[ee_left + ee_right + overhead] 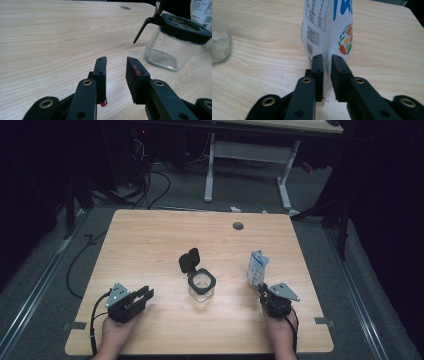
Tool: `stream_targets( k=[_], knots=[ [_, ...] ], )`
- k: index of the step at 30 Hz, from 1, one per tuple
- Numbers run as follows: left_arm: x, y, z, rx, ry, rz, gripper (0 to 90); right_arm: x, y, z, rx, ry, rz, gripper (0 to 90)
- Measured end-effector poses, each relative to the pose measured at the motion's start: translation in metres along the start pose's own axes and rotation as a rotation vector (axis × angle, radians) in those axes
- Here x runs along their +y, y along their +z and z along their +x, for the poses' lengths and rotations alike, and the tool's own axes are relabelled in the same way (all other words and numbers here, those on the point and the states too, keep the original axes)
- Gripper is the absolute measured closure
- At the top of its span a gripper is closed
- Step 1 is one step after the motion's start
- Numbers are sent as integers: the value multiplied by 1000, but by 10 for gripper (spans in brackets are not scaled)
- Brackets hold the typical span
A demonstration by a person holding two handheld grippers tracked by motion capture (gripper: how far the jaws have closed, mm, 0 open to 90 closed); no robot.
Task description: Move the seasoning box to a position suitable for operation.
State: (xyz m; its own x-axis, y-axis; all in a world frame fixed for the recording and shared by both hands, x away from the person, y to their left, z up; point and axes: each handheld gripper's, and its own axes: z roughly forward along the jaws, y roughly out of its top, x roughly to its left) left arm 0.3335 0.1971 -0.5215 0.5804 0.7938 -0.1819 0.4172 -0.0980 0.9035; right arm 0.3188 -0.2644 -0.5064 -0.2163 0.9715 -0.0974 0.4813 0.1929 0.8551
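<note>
**Pouch pinched, jar waiting open**

The right gripper (326, 62) has its jaws drawn close on the back seam of the pouch (327, 27), pinching that thin fin low down; the pouch stands upright on the table (150, 240), just past the gripper at its 12 o'clock. In the high view the pouch (257, 266) sits at about 3 o'clock from the jar (202, 287), near it but apart. The jar is at mid-table, its black lid (189, 260) flipped up and back toward 11 o'clock, the mouth bare.

The left gripper (115, 63) rests low near the table edge, at about 9 o'clock from the jar, jaws spread with nothing between them; the jar (175, 45) lies off to its 1 o'clock.

To my eye the step in hand is taking hold of the pouch, with filling the jar likely to follow. Next, I'd judge, the grip on so slim a seam must be sure before lifting, or the pouch may swing or slip. The free gripper could steady the jar, or help open the pouch top.
</note>
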Motion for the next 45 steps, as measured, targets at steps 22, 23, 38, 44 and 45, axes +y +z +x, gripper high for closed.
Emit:
stream_targets(
  k=[22,23,38,44,45],
  knots=[
    [0,-1,3,-3,-7,-3,703,16,16,1,-17,44,-2,581],
    [0,-1,3,-3,-6,-1,703,17,16,1,-23,47,-7,600],
    [0,-1,3,-1,-7,-3,704,18,15,-6,4,43,-53,845],
    [0,-1,4,-1,-7,-4,704,18,16,-5,-5,23,-55,852],
    [0,-1,4,-1,-7,-2,704,18,16,-5,-7,29,-58,834]
  ],
)
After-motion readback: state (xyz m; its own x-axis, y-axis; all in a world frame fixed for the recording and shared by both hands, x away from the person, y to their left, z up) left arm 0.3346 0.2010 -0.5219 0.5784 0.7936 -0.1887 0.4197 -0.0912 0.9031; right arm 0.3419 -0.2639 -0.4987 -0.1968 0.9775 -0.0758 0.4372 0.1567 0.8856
